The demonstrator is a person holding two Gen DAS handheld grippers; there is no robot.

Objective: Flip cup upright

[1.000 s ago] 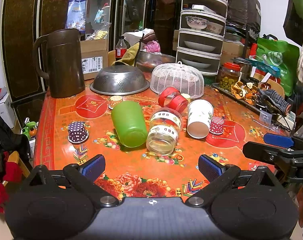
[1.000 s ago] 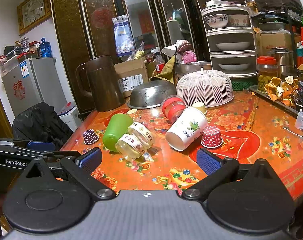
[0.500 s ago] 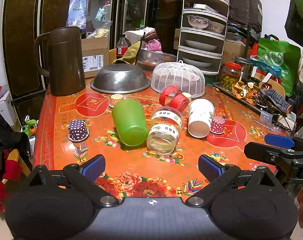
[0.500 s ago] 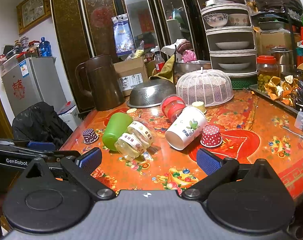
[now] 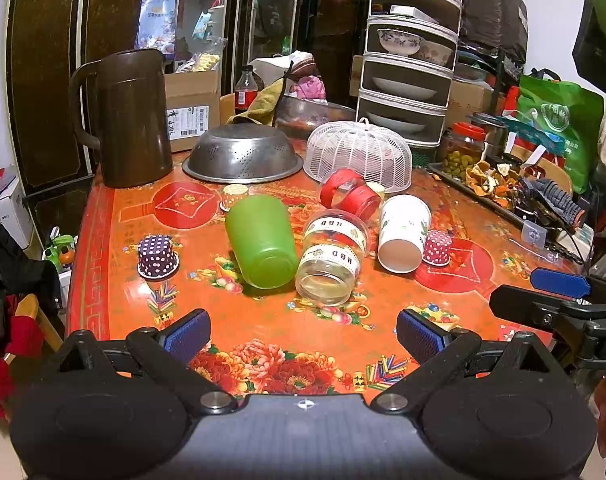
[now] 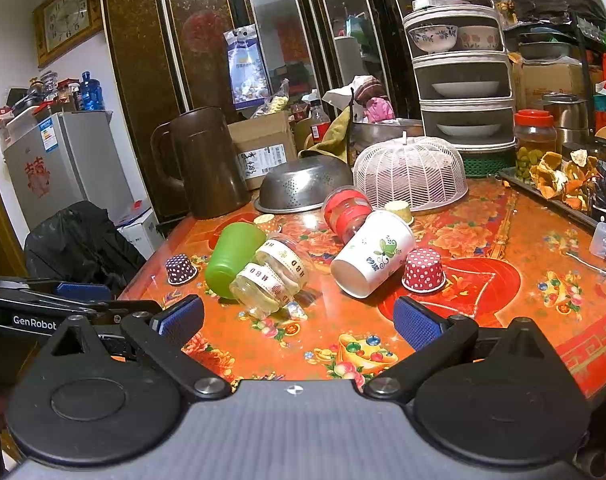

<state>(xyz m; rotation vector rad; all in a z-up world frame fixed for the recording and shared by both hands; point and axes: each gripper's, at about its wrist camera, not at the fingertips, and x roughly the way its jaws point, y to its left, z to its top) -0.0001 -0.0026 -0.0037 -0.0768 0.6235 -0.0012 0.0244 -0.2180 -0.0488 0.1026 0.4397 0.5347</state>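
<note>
A white paper cup (image 5: pixel 401 232) with a leaf print lies on its side on the red floral table (image 5: pixel 263 320), its mouth toward me; it also shows in the right wrist view (image 6: pixel 373 254). A green plastic cup (image 5: pixel 261 240) lies on its side to its left, also in the right wrist view (image 6: pixel 231 256). A clear jar (image 5: pixel 333 258) lies between them. My left gripper (image 5: pixel 303 334) is open and empty, short of the cups. My right gripper (image 6: pixel 299 320) is open and empty, short of the white cup.
A red-lidded jar (image 5: pixel 349 194) lies behind the cups. Small dotted cupcake liners (image 5: pixel 157 256) (image 5: pixel 437 246) stand upside down nearby. A brown pitcher (image 5: pixel 131 116), a metal colander (image 5: pixel 243 154) and a white mesh cover (image 5: pixel 359 152) stand at the back. A tray of peels (image 5: pixel 491 184) is at right.
Both grippers have edged slightly forward toward the cups. Nothing on the table has moved.
</note>
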